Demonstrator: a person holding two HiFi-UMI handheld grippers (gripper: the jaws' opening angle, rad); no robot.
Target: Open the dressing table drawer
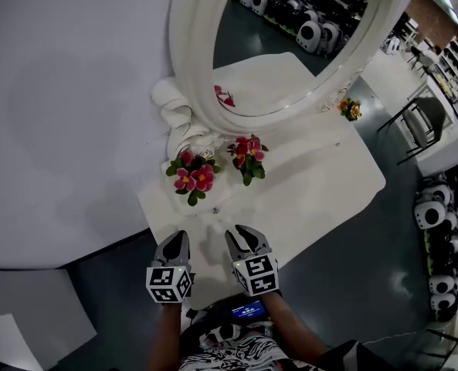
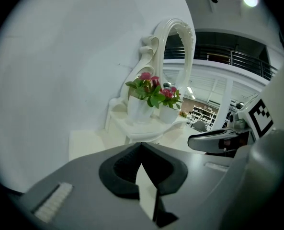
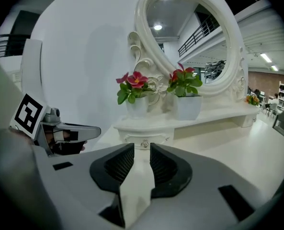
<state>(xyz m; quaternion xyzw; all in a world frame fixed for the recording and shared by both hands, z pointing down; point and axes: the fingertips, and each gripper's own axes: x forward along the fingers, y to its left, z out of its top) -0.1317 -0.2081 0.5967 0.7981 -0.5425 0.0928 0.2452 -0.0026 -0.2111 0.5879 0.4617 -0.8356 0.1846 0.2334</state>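
The white dressing table (image 1: 321, 184) carries a raised shelf with a small drawer (image 3: 144, 139) under it, its round knob facing me. My right gripper (image 3: 142, 148) points at that knob from a short way off, open, with nothing between the pads. My left gripper (image 2: 141, 144) hangs beside it on the left, tips touching, shut and empty. In the head view both grippers, left (image 1: 179, 238) and right (image 1: 242, 233), hover over the table's near end, short of the shelf. The drawer is closed.
Two white pots of pink flowers (image 1: 194, 178) (image 1: 246, 154) stand on the shelf under the oval mirror (image 1: 290, 45). A small orange flower pot (image 1: 349, 108) sits at the table's far end. A white wall is to the left, a chair (image 1: 422, 122) beyond the table.
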